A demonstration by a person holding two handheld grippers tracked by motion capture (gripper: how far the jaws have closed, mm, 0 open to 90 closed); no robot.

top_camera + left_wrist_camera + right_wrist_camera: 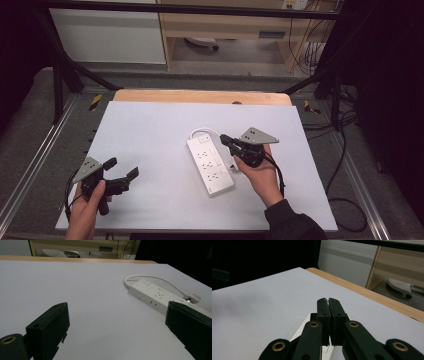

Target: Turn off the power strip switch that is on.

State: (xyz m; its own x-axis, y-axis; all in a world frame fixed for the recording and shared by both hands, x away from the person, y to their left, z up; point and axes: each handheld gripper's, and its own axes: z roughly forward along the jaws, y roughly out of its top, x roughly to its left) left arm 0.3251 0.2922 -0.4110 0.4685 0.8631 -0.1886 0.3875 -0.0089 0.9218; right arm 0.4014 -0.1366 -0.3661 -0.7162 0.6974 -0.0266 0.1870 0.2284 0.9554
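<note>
A white power strip (210, 163) lies at the middle of the white table top (150, 135), its cable (202, 132) looping at the far end and its plug (234, 163) beside its right edge. My right gripper (225, 139) is shut and empty, its tips over the strip's far right part. In the right gripper view the closed jaws (328, 301) hover over the strip (299, 332). My left gripper (122, 168) stands open near the front left. Its view (120, 325) shows the strip (155, 296), plug (192, 297) and cable (150, 277) ahead to the right.
A wooden table edge (200, 96) runs along the far side. Dark frame bars (60, 80) stand at both sides, with cables on the floor at right (345, 200). A pale cabinet (225, 30) stands behind.
</note>
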